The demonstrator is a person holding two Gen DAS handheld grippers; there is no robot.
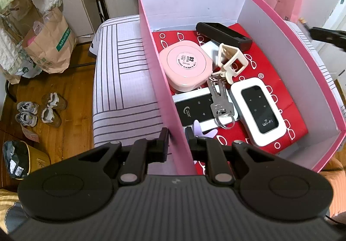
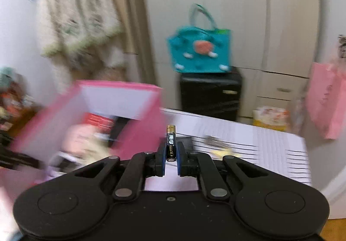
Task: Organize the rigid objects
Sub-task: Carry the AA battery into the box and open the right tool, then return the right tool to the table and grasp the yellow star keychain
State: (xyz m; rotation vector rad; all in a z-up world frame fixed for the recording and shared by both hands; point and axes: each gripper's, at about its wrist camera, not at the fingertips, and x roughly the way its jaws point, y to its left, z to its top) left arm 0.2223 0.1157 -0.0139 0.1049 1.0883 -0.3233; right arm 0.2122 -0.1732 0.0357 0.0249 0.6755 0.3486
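Observation:
A pink box [image 1: 164, 81] with white inner walls stands on a striped surface [image 1: 121, 81]. Inside lie a pink round case [image 1: 186, 66], a black bar [image 1: 222, 35], a cream clip [image 1: 231, 61], keys [image 1: 220, 100], a white Wi-Fi device [image 1: 257, 111] and a second black-faced device [image 1: 194, 111]. My left gripper [image 1: 178, 143] is shut on the box's near left wall. My right gripper [image 2: 170, 155] is shut on a black and gold battery [image 2: 170, 143], upright, to the right of the blurred box [image 2: 138, 130]. The right gripper's tip shows in the left wrist view [image 1: 328, 35].
A teal bag [image 2: 201, 50] sits on a black case [image 2: 212, 94] behind. Keys and a pale object [image 2: 218, 143] lie on the striped surface right of the box. Paper bags [image 1: 49, 44] and shoes [image 1: 39, 111] are on the wooden floor to the left. A pink bag [image 2: 330, 98] hangs at right.

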